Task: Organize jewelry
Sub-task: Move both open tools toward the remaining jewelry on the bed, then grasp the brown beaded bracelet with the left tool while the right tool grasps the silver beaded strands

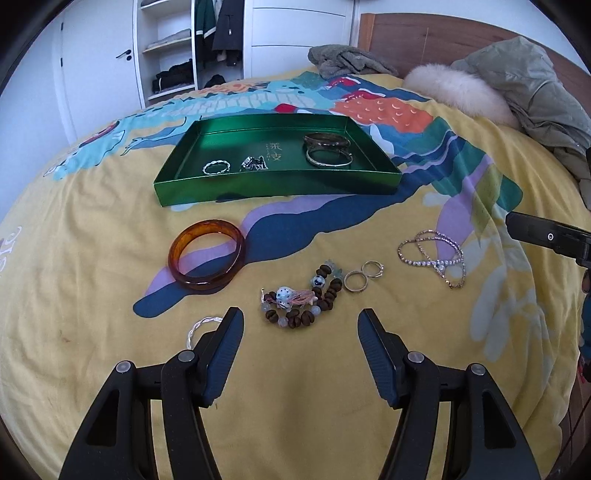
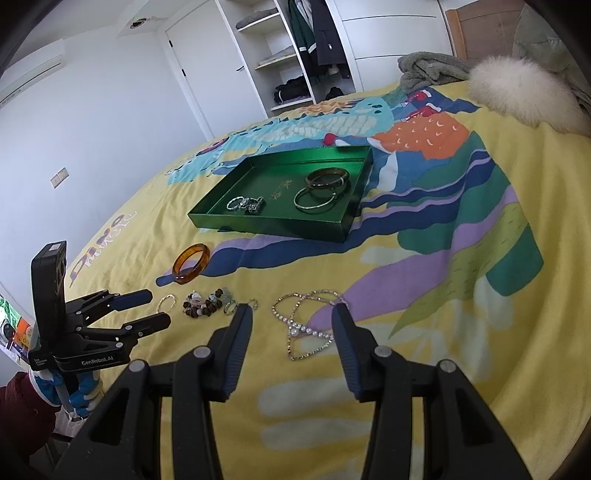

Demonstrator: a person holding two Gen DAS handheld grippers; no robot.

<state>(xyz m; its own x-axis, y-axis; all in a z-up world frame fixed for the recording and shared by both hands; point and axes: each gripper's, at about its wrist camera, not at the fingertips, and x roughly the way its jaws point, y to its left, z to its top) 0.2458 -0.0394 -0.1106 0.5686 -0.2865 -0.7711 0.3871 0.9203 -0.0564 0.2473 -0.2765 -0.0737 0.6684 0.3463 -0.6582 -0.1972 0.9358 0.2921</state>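
Note:
A green tray (image 1: 277,186) lies on the yellow bedspread and holds two bangles (image 1: 327,147), a twisted silver ring (image 1: 216,167) and a small charm (image 1: 254,163). In front of it lie an amber bangle (image 1: 207,256), a brown beaded bracelet (image 1: 301,299), two rings (image 1: 364,275), a rhinestone necklace (image 1: 436,258) and a thin silver chain (image 1: 201,326), which is half hidden by a finger. My left gripper (image 1: 301,317) is open just short of the beaded bracelet. My right gripper (image 2: 291,314) hangs open over the necklace (image 2: 306,325), its fingers on either side of it. The left gripper (image 2: 159,307) also shows there, empty.
A fur-trimmed coat (image 1: 517,85) and a grey garment (image 1: 347,61) lie at the head of the bed by the wooden headboard (image 1: 424,33). An open wardrobe (image 1: 166,48) stands beyond the bed. A blue and white gloved hand (image 2: 81,391) holds the left gripper.

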